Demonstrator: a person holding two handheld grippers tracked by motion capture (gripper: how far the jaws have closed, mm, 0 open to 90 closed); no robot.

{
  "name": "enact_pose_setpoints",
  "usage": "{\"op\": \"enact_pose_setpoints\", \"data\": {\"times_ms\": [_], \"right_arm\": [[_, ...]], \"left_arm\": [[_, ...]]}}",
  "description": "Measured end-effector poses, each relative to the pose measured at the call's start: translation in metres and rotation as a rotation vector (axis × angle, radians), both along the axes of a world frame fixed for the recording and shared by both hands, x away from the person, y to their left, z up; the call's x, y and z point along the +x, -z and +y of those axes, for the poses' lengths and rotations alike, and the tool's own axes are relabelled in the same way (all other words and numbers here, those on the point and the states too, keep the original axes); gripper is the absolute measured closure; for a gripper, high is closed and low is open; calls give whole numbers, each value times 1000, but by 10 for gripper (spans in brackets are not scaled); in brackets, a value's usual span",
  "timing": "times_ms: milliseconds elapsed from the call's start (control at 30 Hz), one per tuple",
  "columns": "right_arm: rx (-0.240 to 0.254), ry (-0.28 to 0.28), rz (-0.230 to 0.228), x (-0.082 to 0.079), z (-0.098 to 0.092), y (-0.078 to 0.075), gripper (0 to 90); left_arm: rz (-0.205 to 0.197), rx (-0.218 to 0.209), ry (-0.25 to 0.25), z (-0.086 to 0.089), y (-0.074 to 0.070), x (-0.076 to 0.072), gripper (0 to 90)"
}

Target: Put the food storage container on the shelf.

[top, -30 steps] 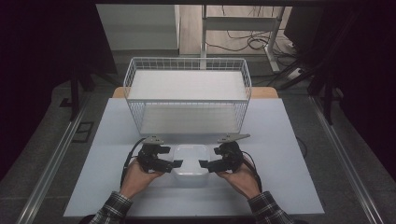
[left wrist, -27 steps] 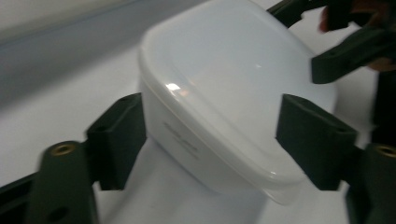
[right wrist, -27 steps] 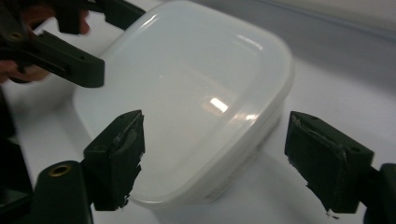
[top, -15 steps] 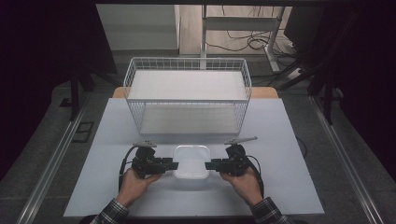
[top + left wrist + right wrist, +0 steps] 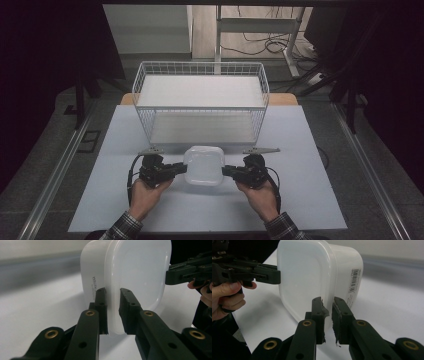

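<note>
We have just been closing both pairs of fingers on the rim of the white plastic container (image 5: 203, 165): left gripper (image 5: 176, 169) one side, right gripper (image 5: 229, 171) opposite, near the tabletop's (image 5: 310, 200) front edge, before the wire basket (image 5: 200, 102).

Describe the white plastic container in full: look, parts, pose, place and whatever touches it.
The lidded plastic container is translucent white, a rounded-square tub with a matching lid whose rim overhangs. A barcode sticker sits on one side wall, small print on the other. It is near the table's front, just before the wire basket. The left tongs and right tongs, just closed, pinch the lid rim at opposite sides.
</note>
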State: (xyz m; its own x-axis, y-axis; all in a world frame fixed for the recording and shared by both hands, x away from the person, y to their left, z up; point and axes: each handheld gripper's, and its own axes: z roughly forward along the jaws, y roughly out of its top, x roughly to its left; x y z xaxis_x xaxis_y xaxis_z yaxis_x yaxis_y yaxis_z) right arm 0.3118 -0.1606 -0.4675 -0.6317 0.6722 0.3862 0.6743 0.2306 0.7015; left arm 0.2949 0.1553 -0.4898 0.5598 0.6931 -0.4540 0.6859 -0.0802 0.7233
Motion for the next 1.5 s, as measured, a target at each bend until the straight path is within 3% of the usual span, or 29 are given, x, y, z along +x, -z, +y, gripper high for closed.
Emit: {"op": "enact_pose_setpoints", "data": {"times_ms": [333,600,667,700,833,967,1167,1500], "right_arm": [[24,-14,-74,13,3,-21,791],[43,-30,-141,19,2,-52,791],[46,-35,-167,23,3,-66,791],[46,-35,-167,23,3,-66,791],[60,-40,-201,31,2,-89,791],[67,-39,-218,36,3,-102,791],[78,-34,-248,48,4,-128,790],[92,-19,-276,66,9,-155,788]], "left_arm": [[-60,-3,-32,3,-24,6,782],[-124,1,-41,4,-59,10,782],[-146,3,-45,4,-74,13,783],[-146,3,-45,4,-74,13,783],[-177,10,-47,4,-96,18,783],[-208,21,-52,4,-117,23,784],[-231,16,-60,5,-141,34,785],[-236,-6,-68,10,-166,53,786]]}}
